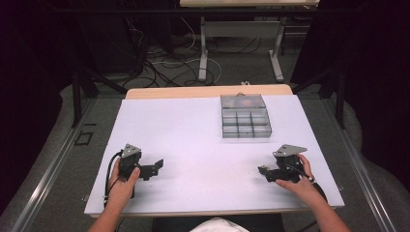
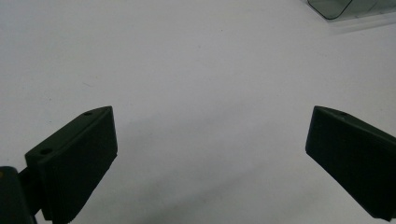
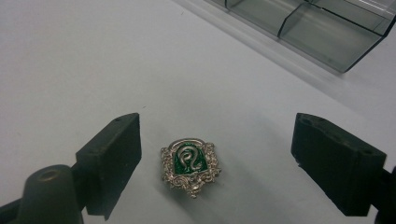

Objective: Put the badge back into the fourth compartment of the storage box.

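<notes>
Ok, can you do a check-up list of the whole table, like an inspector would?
Surface: white table, flat, no marks seen.
Job's things: green and silver snake badge lies flat on the table between the right gripper's jaws, touching neither; clear compartment box sits at the far side, with something reddish in its back section, too blurred to name.
Clutter: nothing seen.
Grippers: left gripper open over bare table; right gripper open around the badge.
Cables: black cable loops from the left gripper; tangled cables on the floor beyond.
Surroundings: metal desk legs behind, dark curtains at the sides.
</notes>
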A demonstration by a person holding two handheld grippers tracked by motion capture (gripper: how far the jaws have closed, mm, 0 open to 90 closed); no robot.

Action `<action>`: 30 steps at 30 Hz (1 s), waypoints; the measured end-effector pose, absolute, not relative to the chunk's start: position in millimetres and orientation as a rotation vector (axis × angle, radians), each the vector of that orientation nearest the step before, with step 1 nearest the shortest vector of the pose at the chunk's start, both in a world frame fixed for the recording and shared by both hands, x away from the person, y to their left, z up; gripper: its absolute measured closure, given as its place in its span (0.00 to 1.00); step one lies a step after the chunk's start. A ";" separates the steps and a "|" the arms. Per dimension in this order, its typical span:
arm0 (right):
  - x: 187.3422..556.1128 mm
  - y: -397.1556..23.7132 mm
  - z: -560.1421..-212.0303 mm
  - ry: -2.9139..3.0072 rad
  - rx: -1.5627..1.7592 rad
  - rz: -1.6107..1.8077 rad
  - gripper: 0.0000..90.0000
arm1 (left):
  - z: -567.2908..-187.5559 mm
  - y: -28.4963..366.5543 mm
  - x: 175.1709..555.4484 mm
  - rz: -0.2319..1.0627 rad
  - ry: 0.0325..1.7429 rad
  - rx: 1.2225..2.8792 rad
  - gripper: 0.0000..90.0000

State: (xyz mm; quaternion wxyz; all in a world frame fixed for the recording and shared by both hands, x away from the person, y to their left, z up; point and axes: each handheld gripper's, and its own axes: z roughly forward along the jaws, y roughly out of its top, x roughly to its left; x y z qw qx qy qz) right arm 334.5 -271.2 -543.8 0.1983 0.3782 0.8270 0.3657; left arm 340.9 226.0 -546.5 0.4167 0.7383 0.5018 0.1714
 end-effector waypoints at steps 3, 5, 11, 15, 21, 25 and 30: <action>334.4 -270.3 -544.7 2.320 1.056 1.012 0.18 | -546.7 226.0 341.0 0.430 1.259 1.852 0.02; 335.1 -269.9 -544.9 2.331 1.049 1.006 0.20 | -546.7 226.0 341.0 0.430 1.258 1.853 0.02; 335.0 -267.8 -547.6 2.352 1.040 0.995 0.26 | -546.7 225.9 341.2 0.431 1.260 1.854 0.02; 335.2 -266.4 -549.7 2.367 1.043 0.980 0.27 | -546.8 225.9 341.2 0.432 1.261 1.854 0.03; 335.6 -264.8 -550.9 2.382 1.042 0.974 0.29 | -546.8 226.0 341.3 0.431 1.261 1.856 0.03; 335.9 -264.1 -551.5 2.379 1.043 0.970 0.29 | -547.0 225.8 341.3 0.427 1.264 1.855 0.03; 336.8 -264.4 -552.0 2.389 1.050 0.980 0.30 | -547.2 225.7 341.4 0.425 1.265 1.856 0.03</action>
